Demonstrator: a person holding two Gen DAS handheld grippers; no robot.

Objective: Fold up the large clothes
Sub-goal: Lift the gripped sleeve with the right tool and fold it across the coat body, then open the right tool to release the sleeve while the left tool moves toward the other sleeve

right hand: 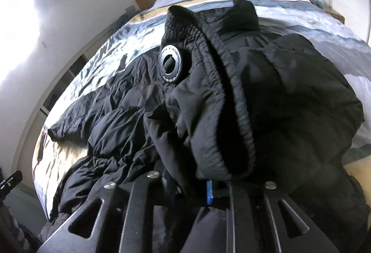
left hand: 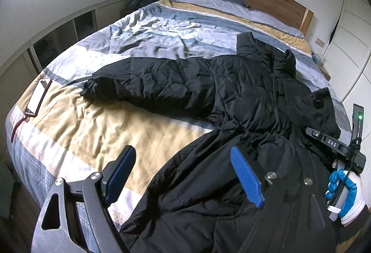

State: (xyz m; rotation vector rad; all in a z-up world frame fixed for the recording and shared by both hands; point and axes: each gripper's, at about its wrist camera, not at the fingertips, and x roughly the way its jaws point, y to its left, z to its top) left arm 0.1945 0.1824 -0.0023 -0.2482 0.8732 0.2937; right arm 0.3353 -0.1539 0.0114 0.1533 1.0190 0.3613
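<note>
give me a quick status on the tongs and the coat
Left tongs open, empty, over the coat's hem. Right tongs narrow, black puffer coat bunched between the pads, grip unclear. Phone lies clear of the coat on the bed.

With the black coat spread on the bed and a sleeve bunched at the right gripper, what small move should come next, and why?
Probably lay that sleeve cuff flat across the coat body. It sits bunched over the right gripper, whose jaws are nearly closed, fabric covering them. The left gripper hovers open above the hem, holding nothing, and the other sleeve is spread out on the bed.
</note>
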